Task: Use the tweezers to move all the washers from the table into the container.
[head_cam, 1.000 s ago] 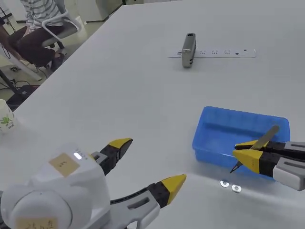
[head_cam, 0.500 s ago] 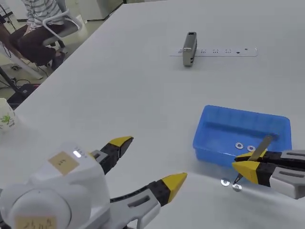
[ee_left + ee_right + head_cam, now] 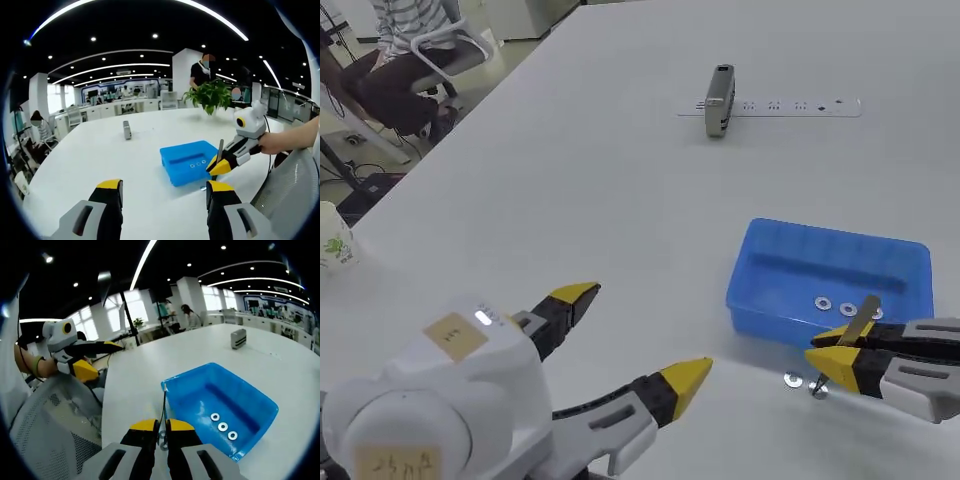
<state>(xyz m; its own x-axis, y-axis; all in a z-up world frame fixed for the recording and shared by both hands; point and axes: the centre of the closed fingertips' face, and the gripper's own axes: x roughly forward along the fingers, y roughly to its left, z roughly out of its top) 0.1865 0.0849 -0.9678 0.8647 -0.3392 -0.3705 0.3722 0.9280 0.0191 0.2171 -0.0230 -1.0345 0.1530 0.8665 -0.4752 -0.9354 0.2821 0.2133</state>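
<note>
The right tool (image 3: pixel 832 347) is clamped on the tweezers (image 3: pixel 863 318), whose tip points down at two washers (image 3: pixel 793 380) lying on the table (image 3: pixel 620 180) just ahead of and below its jaws. Close beside that tool, the blue container (image 3: pixel 820 238) holds three more washers (image 3: pixel 848 309). The left tool (image 3: pixel 632 333) hangs over the table with its jaws wide apart, well away from the right tool.
</note>
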